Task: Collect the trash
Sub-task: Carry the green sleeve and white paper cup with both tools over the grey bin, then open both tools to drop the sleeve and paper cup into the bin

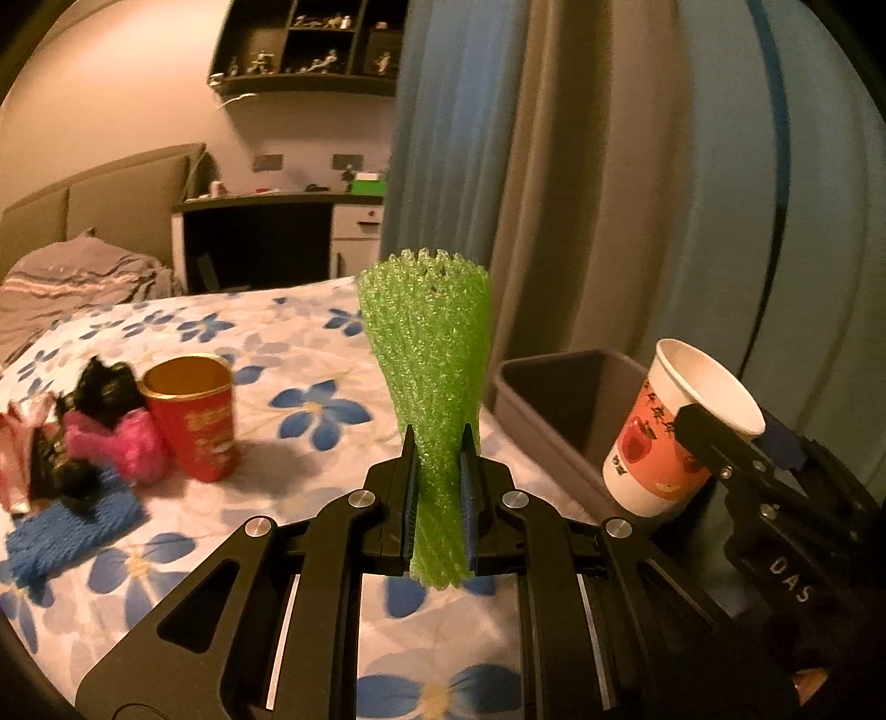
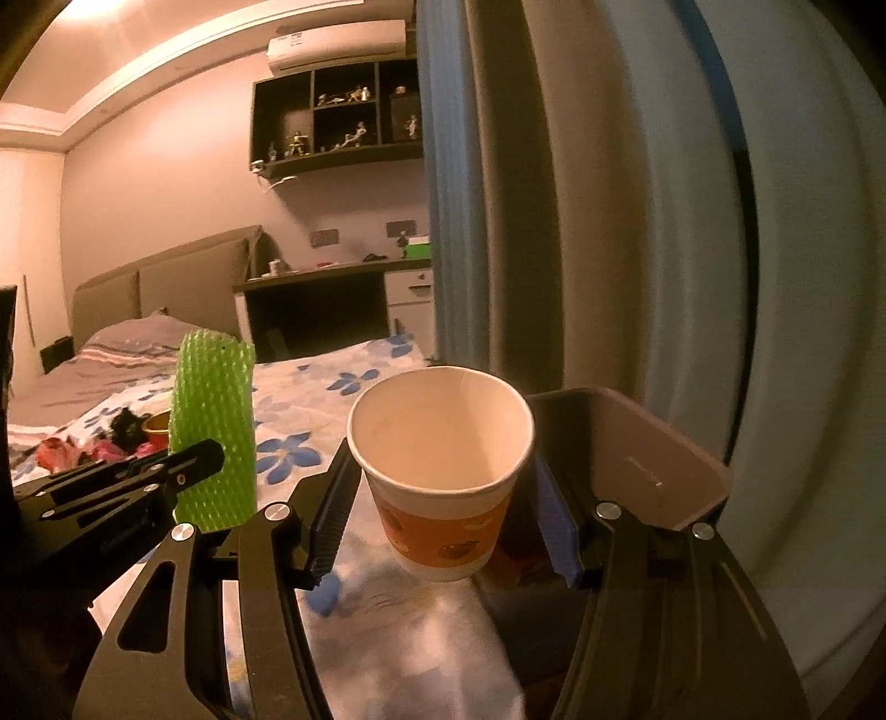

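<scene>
My left gripper (image 1: 438,459) is shut on a green foam net sleeve (image 1: 429,354), held upright above the flowered bed; it also shows in the right wrist view (image 2: 213,432). My right gripper (image 2: 443,498) is shut on a white paper cup (image 2: 443,459) with an orange fruit band, held upright beside a grey bin (image 2: 653,454). In the left wrist view the cup (image 1: 673,432) is just right of the bin (image 1: 559,404). More trash lies on the bed: a red cup (image 1: 194,421), a pink foam net (image 1: 127,443), black wrappers (image 1: 102,387) and a blue foam net (image 1: 66,531).
The bed (image 1: 310,387) has a white cover with blue flowers. Curtains (image 1: 554,194) hang behind the bin. A desk (image 1: 277,221) and wall shelves (image 1: 310,44) stand at the far wall. A striped pillow (image 1: 72,277) lies at the headboard.
</scene>
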`<state>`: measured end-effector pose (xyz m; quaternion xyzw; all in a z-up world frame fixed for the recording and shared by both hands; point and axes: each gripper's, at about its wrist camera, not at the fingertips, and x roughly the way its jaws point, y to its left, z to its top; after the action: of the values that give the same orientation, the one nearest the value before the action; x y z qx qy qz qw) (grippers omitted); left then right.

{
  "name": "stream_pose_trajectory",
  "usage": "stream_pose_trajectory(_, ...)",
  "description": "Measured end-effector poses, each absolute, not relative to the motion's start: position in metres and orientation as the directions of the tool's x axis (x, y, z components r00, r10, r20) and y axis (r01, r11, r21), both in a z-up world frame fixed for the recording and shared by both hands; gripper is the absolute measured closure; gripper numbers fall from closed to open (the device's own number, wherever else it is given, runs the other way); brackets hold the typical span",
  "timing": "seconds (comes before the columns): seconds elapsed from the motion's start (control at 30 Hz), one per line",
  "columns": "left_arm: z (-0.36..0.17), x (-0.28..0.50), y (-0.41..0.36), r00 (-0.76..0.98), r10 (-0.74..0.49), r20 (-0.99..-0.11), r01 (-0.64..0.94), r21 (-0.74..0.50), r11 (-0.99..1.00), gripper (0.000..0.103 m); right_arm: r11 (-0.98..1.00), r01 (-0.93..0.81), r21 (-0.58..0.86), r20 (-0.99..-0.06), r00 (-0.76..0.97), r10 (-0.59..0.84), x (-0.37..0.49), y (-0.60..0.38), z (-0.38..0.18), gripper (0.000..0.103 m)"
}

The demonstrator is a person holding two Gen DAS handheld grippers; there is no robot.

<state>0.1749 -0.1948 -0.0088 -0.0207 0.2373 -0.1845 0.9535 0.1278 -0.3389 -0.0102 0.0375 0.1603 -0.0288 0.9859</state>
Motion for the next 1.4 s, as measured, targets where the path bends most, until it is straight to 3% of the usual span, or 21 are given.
stream_pose_trajectory(0.53, -0.013, 0.213, -0.268, 0.750, -0.516, -0.415, 0.478, -0.199, 0.855, 0.091, 0.977, 0.210, 0.026, -0.300, 0.934, -0.192, 0.147, -0.385, -0.022, 0.044)
stream_pose_trajectory(1.07, -0.042, 0.241, -0.311, 0.637, -0.631, -0.444, 0.573, -0.275, 0.772, 0.090, 0.969, 0.246, 0.036, -0.332, 0.917, -0.220, 0.152, -0.409, -0.038, 0.044)
stream_pose_trajectory(1.4, -0.051, 0.248, -0.312, 0.604, -0.640, -0.475, 0.571, -0.302, 0.763, 0.086, 0.968, 0.249, 0.039, -0.355, 0.909, -0.219, 0.160, -0.415, -0.043, 0.043)
